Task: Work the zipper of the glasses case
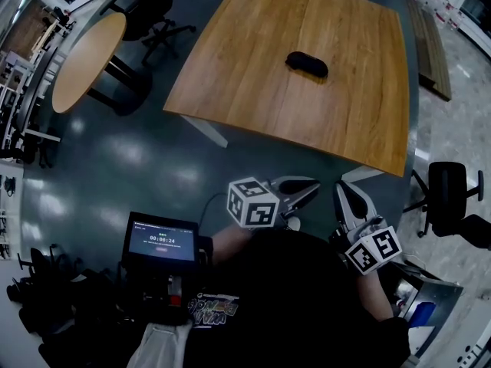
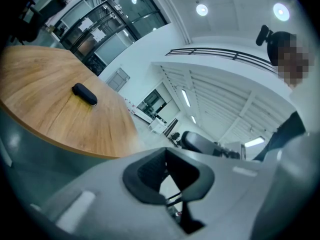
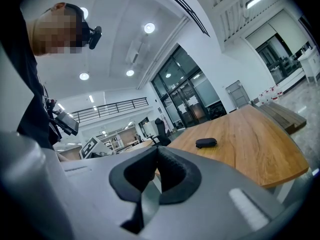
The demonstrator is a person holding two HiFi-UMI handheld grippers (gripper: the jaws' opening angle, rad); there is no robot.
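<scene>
Close in at the chest, find the left gripper (image 1: 313, 187) and the right gripper (image 1: 344, 190) both pressed together on nothing, side by side and well short of the work. Spread both pairs of jaws before reaching: no pinning a case or pinching a pull while closed. Move off past the small screen (image 1: 161, 244) at the left and mind the office chair (image 1: 449, 198) at the right. Cross the bare floor (image 1: 153, 159) to the near edge of the wooden table (image 1: 253, 90), keeping clear of its white leg (image 1: 205, 131). Farther on, reach over open tabletop to the black glasses case (image 1: 307, 64), lying alone toward the far side with free room all round. Plan to steady one end with one gripper and take the zipper pull with the other. No telling from here where along the seam to look for that pull, perhaps too small at this range. Leave the round table (image 1: 88, 60), beyond at far left, out of the path.
</scene>
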